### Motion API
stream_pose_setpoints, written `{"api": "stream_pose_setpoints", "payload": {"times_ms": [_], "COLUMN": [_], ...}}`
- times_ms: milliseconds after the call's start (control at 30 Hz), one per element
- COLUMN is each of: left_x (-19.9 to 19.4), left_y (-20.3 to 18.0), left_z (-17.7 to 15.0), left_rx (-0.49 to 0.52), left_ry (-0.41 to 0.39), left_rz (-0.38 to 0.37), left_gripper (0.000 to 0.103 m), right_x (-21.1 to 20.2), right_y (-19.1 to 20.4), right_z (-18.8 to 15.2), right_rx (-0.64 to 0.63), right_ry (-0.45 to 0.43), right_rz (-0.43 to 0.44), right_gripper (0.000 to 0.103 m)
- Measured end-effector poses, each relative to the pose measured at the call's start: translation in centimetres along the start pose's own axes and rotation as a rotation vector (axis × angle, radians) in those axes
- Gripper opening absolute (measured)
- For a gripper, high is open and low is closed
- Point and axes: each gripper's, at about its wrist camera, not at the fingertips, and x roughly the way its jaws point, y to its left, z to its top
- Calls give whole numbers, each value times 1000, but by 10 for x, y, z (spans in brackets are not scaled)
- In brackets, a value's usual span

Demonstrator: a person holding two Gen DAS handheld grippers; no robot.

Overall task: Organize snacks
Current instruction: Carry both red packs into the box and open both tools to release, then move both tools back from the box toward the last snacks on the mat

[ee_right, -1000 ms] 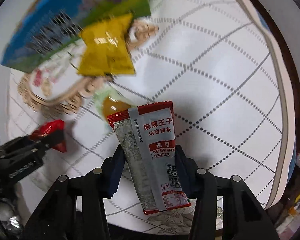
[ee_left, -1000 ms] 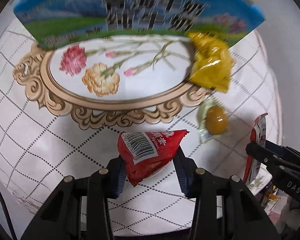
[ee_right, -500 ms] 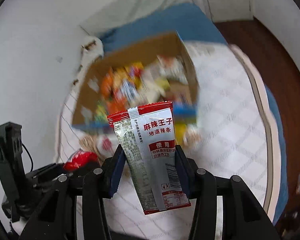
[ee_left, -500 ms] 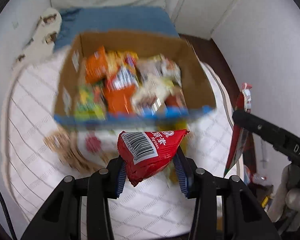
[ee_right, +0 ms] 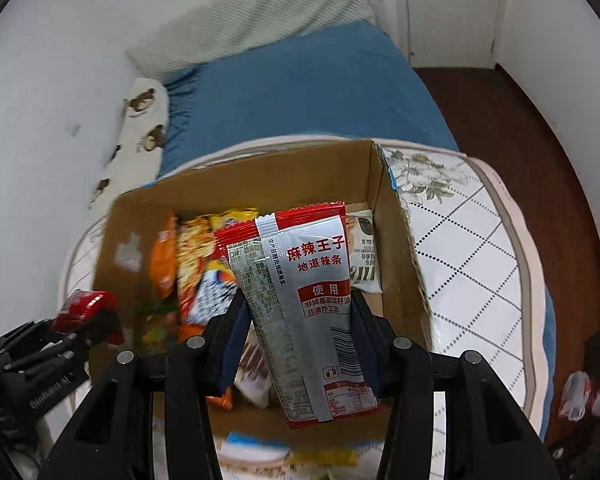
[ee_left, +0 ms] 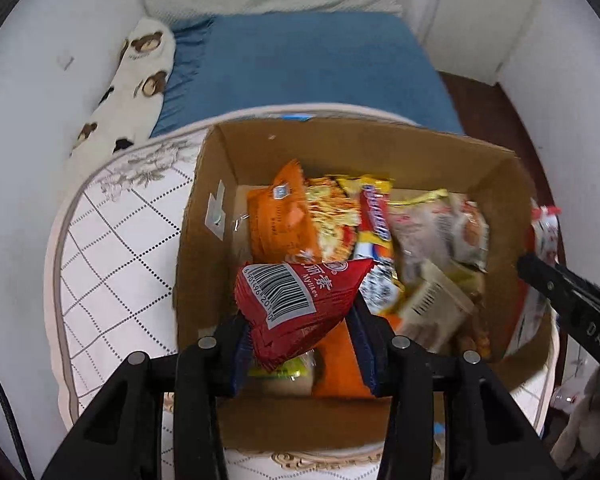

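While both my hands hung over the open cardboard box (ee_left: 500,184), my left tongs (ee_left: 300,336) were clenched on a red triangular packet (ee_left: 300,300), its crinkled foil point aimed right and its barcode facing the left wrist camera. My right tongs (ee_right: 296,324) gripped a silver-and-red sachet (ee_right: 304,304), flat and glossy, its long axis running upright with the serrated red edge on top. The box, heaped with orange and yellow wrappers partly blurred, sat on a quilted white desk (ee_right: 472,248); its near wall was cut off behind my tongs
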Motion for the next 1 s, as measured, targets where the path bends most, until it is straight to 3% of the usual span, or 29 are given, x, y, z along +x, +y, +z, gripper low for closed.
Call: {"api": "stream_pose_setpoints", "payload": {"times_ms": [67,133,167,200,267,300,633,1000], "left_x": [17,29,33,34,32,31,12,-64], "left_y": [3,6,8,8,7,6,1,-6], "left_z": [4,5,6,6,4,2,-21,-67], "left_rx": [-13,-30,-36,-41,-39,-40,-66,-51], "left_ry": [26,44,47,43,22,11,-52,-229], "left_rz": [13,15,7,10,12,13,6,-10], "left_gripper": [41,46,52,62,85,87,87,87], "right_x": [19,38,44,48,52,53,31,-44], "right_y": [-2,-5,-7,-7,-5,-6,-5,0], "right_z": [5,6,6,6,6,5,-18,-59], "right_rx": [26,34,36,27,0,-9,-73,-123], "right_ry": [21,51,57,58,57,62,36,-101], "right_rz": [-7,-31,-41,-52,-70,-73,-104,-88], "right_gripper": [52,64,82,92,93,93,97,97]}}
